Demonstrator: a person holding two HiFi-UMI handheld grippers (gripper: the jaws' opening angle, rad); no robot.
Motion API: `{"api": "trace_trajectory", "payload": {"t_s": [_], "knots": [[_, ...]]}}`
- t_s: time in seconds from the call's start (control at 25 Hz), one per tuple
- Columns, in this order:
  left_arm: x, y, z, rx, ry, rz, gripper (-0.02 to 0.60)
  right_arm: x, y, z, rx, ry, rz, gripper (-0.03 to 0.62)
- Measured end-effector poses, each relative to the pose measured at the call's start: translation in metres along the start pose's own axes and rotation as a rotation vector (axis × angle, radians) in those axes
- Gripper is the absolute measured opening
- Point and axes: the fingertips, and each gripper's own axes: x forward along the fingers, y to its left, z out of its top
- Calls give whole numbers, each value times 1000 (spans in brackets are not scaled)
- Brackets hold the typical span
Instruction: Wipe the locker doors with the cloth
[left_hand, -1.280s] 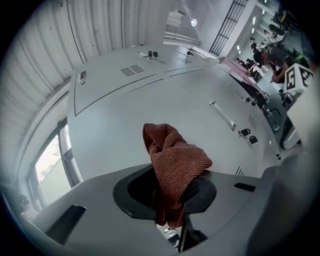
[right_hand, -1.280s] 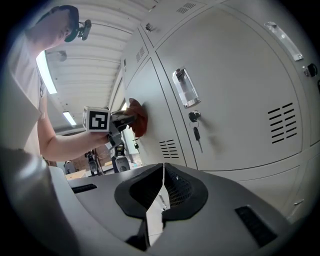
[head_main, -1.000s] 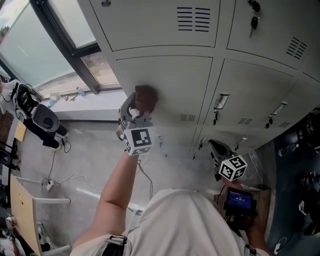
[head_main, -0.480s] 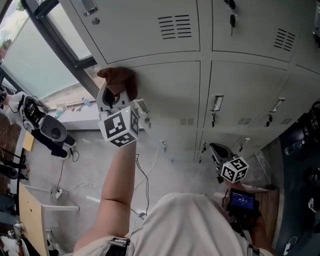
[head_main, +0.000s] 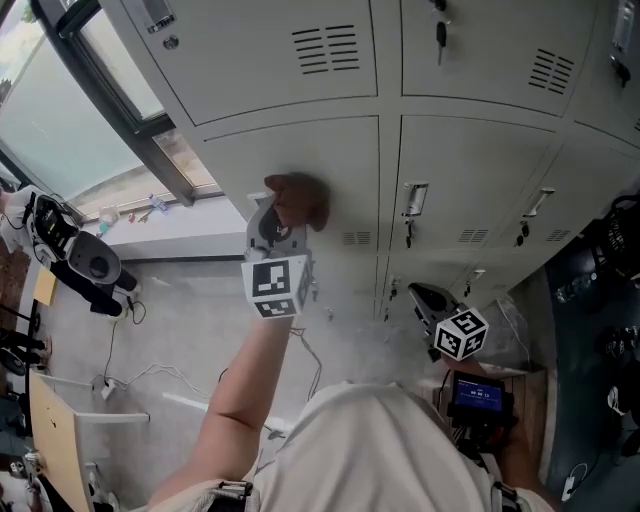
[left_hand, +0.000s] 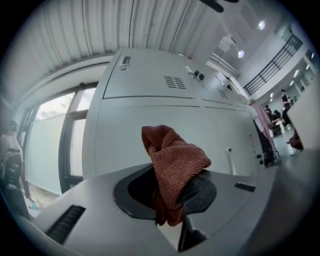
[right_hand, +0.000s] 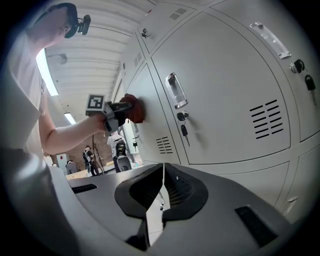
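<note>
Cloth (left_hand: 172, 160) in left claw (left_hand: 174, 192); right gripper view shows it touching door (right_hand: 152, 105).

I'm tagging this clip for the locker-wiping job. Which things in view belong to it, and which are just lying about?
In the job:
- red-brown cloth
- left gripper, shut on it
- grey locker door that the cloth is against

Lying about:
- right gripper, shut and empty, held low
- key hanging in the next door's lock
- white cable on the floor
</note>
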Motion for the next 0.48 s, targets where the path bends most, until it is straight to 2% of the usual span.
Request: {"api": "trace_trajectory", "payload": {"t_s": [0.16,0.28,0.48], "knots": [[-33,-38,-49,-60,57,-116,80,-1,3,3,-53,2,34,20],[-56,-55,-83,-106,110,-159,80,-5,8,11,-95,-5,65,20],[-97,-68,-139,-144,200,-219,80,-20,8,26,-88,-53,71,19]]}}
